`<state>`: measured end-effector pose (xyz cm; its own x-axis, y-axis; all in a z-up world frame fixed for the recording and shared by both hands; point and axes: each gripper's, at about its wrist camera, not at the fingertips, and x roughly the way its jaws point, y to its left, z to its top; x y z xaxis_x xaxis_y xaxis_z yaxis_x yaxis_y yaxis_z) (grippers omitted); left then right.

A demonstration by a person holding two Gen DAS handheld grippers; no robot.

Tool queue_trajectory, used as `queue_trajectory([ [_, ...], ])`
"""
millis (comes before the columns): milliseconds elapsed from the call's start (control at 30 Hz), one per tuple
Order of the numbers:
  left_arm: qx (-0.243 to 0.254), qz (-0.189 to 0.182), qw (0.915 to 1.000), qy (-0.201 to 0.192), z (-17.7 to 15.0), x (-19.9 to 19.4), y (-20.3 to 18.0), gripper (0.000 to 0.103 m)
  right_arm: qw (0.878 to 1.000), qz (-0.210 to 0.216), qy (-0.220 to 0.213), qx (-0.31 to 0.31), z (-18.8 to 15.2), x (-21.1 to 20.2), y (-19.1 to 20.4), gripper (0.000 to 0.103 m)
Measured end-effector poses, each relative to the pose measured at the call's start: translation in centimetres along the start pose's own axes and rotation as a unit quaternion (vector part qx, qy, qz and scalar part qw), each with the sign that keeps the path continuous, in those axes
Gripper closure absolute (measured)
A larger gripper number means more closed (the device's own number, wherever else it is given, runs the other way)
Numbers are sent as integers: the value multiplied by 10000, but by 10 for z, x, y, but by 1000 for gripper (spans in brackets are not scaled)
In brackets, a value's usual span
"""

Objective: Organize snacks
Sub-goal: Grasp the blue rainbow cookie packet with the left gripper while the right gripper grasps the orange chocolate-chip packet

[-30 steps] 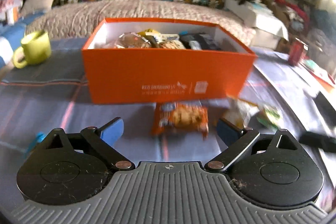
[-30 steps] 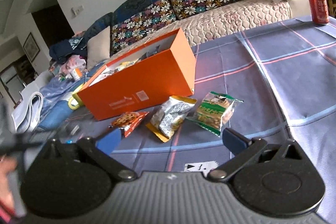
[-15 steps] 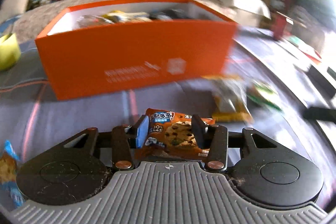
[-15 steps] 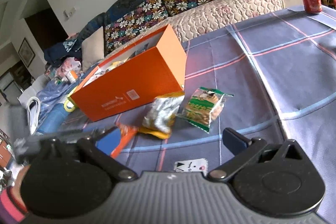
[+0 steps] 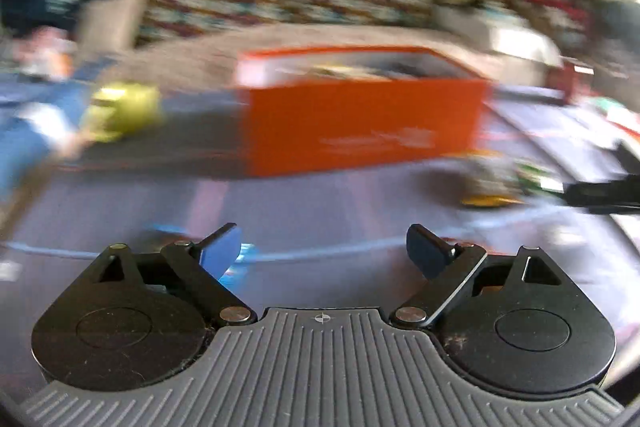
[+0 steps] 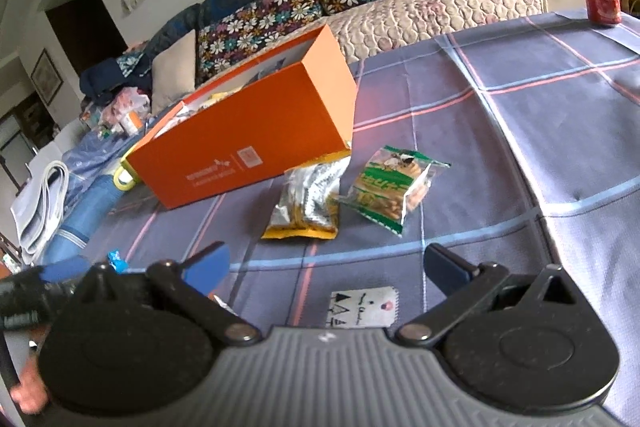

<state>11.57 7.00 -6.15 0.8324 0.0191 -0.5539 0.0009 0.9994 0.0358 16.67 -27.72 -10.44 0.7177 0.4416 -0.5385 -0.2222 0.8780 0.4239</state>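
Having just spread apart, the left gripper point(image 5: 324, 251) fingers hold nothing, well short of the orange box point(image 5: 360, 123).

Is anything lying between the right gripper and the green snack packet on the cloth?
Nothing visible does. The right gripper is open, and only bare checked cloth separates it from the green snack packet; the silver and yellow packet lies beside it, left of that line.

Left wrist view heavily motion-blurred, glare blown out at far right, right wrist view sharp, evenly daylit, edges curved by fisheye.
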Motion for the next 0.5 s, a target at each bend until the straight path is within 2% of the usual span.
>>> queue_trajectory([
  [67, -187, 302, 9993, 81, 2, -1, 25, 32, 9999, 123, -58, -92, 0, -2, 5, 0],
  [200, -610, 329, 9964, 481, -6, 10, 53, 31, 9989, 178, 4, -437, -2, 2, 20, 0],
  [300, -207, 327, 9981, 472, -13, 18, 50, 31, 9981, 103, 143, -598, -6, 7, 25, 0],
  [367, 97, 460, 9973, 567, -12, 28, 46, 30, 9978, 80, 198, -622, -8, 10, 24, 0],
  [433, -206, 534, 9947, 857, -10, 33, 49, 26, 9979, 53, 204, -612, -8, 10, 23, 0],
  [500, -885, 320, 9887, 1165, -14, 35, 58, 26, 9980, 44, 200, -594, -8, 11, 22, 0],
])
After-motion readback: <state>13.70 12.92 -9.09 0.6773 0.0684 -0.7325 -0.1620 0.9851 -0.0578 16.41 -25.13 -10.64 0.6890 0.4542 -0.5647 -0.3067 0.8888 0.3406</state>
